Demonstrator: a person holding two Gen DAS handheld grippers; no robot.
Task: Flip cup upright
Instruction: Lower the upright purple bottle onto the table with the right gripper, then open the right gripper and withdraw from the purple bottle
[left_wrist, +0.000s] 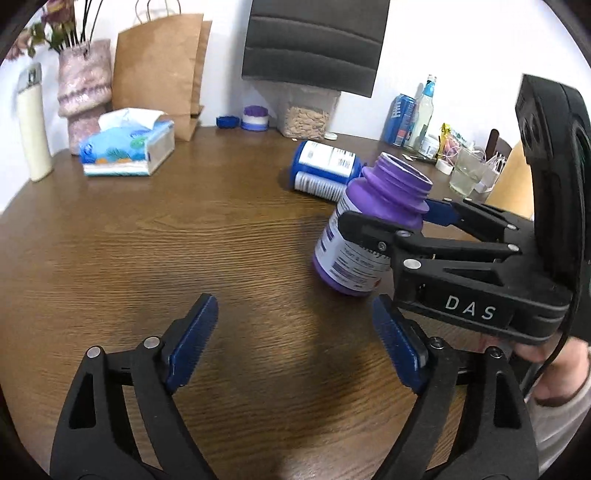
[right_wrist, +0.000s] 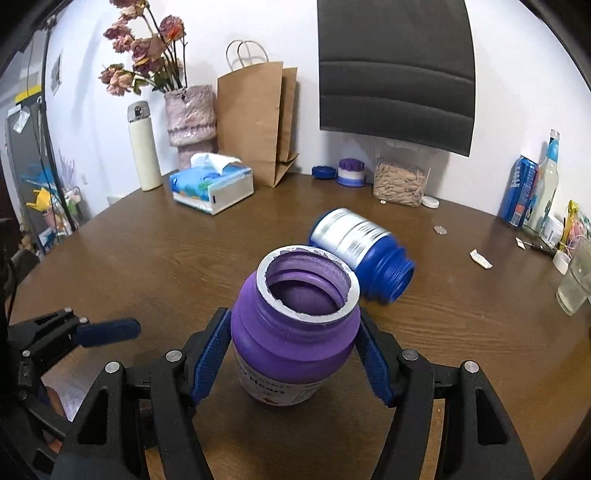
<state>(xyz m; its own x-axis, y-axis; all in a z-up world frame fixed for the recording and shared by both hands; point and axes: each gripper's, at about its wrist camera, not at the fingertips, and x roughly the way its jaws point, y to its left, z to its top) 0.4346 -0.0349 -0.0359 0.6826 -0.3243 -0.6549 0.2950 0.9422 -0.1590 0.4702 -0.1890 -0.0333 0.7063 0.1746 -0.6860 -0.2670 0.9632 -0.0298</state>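
Note:
An open purple bottle (right_wrist: 291, 332) with a white label stands mouth up, slightly tilted, on the wooden table (right_wrist: 147, 258). My right gripper (right_wrist: 293, 350) is shut on it, blue pads on both sides of its shoulder. In the left wrist view the same purple bottle (left_wrist: 369, 229) sits at the right, held by the right gripper (left_wrist: 391, 216). My left gripper (left_wrist: 295, 339) is open and empty just left of and below the bottle. A blue bottle (right_wrist: 360, 254) lies on its side behind the purple one, mouth toward the right; it also shows in the left wrist view (left_wrist: 327, 170).
Along the back wall stand a tissue box (right_wrist: 212, 186), a paper bag (right_wrist: 258, 122), a vase of dried flowers (right_wrist: 190, 118), a white thermos (right_wrist: 144, 147), a clear jar of nuts (right_wrist: 400, 182) and loose lids (right_wrist: 351, 171). Cans, bottles and a glass (right_wrist: 574, 280) crowd the right edge.

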